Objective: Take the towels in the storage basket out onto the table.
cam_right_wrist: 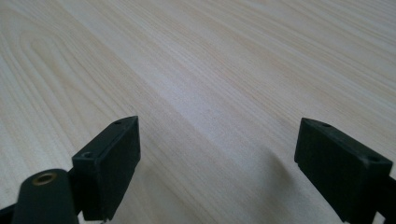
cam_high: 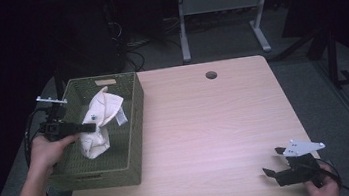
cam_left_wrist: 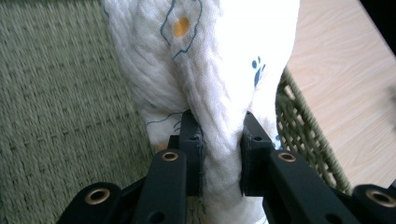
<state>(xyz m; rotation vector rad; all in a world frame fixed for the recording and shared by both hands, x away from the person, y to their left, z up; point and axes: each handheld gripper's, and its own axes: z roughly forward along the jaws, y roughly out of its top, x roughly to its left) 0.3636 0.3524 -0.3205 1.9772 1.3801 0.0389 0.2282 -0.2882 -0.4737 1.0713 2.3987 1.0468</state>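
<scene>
White cloth (cam_high: 99, 121) gripped by the left gripper (cam_high: 85, 127) inside the green woven basket (cam_high: 133, 128).

The cloth, a crumpled white piece with small blue and orange prints, stands bunched up in the basket, its lower end seemingly resting on the basket floor, though the high view is too dim to be sure. The left gripper's fingers (cam_left_wrist: 191, 140) are closed tight on a twisted fold of it, the fabric squeezed between both pads. The basket sits at the left edge of the light wooden table (cam_high: 216, 123). Well apart, near the table's front right corner, the right gripper (cam_high: 274, 162) rests low over bare wood in the person's right hand (cam_high: 324, 188), its fingers (cam_right_wrist: 114, 161) spread wide with nothing between them.
</scene>
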